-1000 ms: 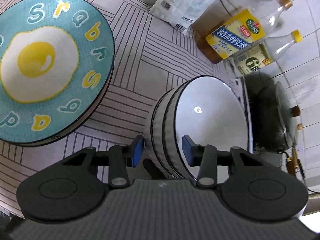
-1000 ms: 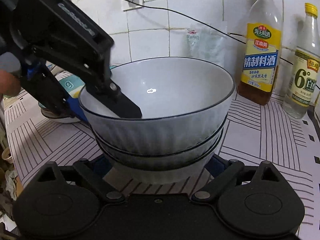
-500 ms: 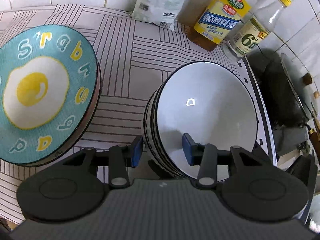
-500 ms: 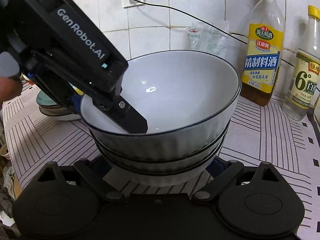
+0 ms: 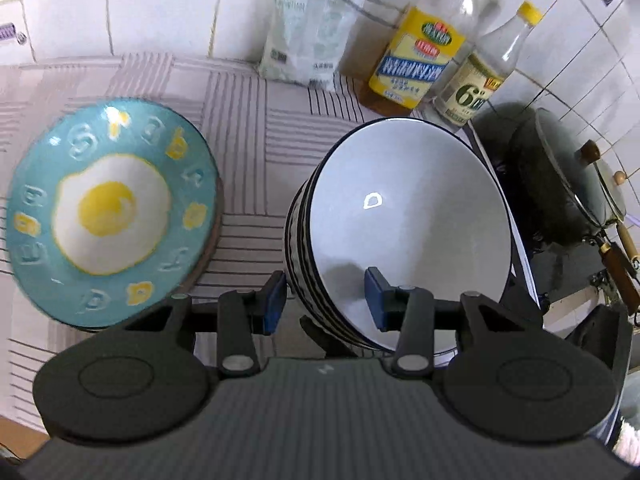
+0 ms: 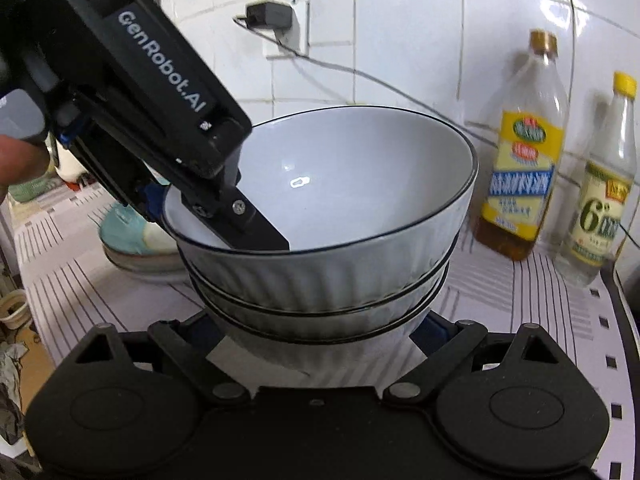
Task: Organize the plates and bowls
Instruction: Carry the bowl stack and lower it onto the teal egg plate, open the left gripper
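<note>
A stack of three white ribbed bowls with dark rims (image 5: 404, 232) is held tilted above the striped counter; it fills the right wrist view (image 6: 332, 264). My left gripper (image 5: 325, 304) straddles the near rim, one finger inside the top bowl, one outside; I cannot tell whether the pads press it. My right gripper (image 6: 320, 332) has its fingers on either side of the bottom bowl and looks shut on it. A teal plate with a fried-egg picture (image 5: 108, 208) sits on a plate stack to the left, also seen in the right wrist view (image 6: 132, 232).
Two bottles, yellow-labelled (image 5: 420, 56) and white-labelled (image 5: 480, 88), stand by the tiled wall, with a plastic bag (image 5: 308, 36) beside them. A dark wok with a glass lid (image 5: 560, 184) is at the right. A charger and cable (image 6: 268, 16) hang on the wall.
The bowl stack has been lifted and tilted upward with both grippers. The left wrist view has swung up, showing more wall and bottles. The egg plate has not moved.
</note>
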Demonstrator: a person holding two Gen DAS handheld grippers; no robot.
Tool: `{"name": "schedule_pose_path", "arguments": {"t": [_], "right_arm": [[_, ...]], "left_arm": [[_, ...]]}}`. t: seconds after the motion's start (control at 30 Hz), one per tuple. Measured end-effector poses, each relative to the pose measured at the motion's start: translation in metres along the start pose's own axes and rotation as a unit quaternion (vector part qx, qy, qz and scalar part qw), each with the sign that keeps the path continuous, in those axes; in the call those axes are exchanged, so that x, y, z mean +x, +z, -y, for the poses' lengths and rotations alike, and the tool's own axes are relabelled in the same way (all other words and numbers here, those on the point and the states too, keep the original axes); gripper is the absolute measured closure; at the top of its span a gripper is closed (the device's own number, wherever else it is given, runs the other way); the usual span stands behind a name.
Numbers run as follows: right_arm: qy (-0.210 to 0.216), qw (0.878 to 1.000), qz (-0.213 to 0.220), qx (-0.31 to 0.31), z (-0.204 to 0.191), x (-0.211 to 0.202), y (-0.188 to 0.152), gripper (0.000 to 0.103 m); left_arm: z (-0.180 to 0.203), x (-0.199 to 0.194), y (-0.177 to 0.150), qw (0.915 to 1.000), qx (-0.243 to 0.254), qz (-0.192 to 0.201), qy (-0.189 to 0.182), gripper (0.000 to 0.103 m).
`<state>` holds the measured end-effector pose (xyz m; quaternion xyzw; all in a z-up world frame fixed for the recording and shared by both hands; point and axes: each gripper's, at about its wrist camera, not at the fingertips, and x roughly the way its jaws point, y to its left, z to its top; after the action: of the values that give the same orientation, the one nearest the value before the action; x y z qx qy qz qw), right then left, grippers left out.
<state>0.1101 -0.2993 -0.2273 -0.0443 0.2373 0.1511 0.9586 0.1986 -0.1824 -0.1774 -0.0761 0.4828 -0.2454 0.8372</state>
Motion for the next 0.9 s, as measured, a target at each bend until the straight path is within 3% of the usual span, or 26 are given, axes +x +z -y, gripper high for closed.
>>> {"name": "schedule_pose_path", "arguments": {"t": [0.2, 0.43, 0.63, 0.9], "right_arm": [[0.021, 0.999, 0.022, -0.019, -0.023, -0.005, 0.029, 0.006], [0.058, 0.997, 0.032, -0.049, -0.05, 0.021, 0.059, 0.006], [0.077, 0.995, 0.032, -0.049, -0.073, 0.057, 0.075, 0.006], [0.063, 0.997, 0.013, -0.039, -0.099, 0.089, 0.073, 0.006]], "left_arm": [[-0.017, -0.043, 0.004, 0.9997, -0.007, 0.022, 0.01, 0.062], [-0.058, -0.074, 0.011, 0.9986, -0.023, 0.034, 0.033, 0.062], [-0.098, -0.08, 0.027, 0.998, -0.03, 0.022, 0.051, 0.062], [-0.141, -0.064, 0.042, 0.9989, -0.009, -0.01, 0.045, 0.062]]}}
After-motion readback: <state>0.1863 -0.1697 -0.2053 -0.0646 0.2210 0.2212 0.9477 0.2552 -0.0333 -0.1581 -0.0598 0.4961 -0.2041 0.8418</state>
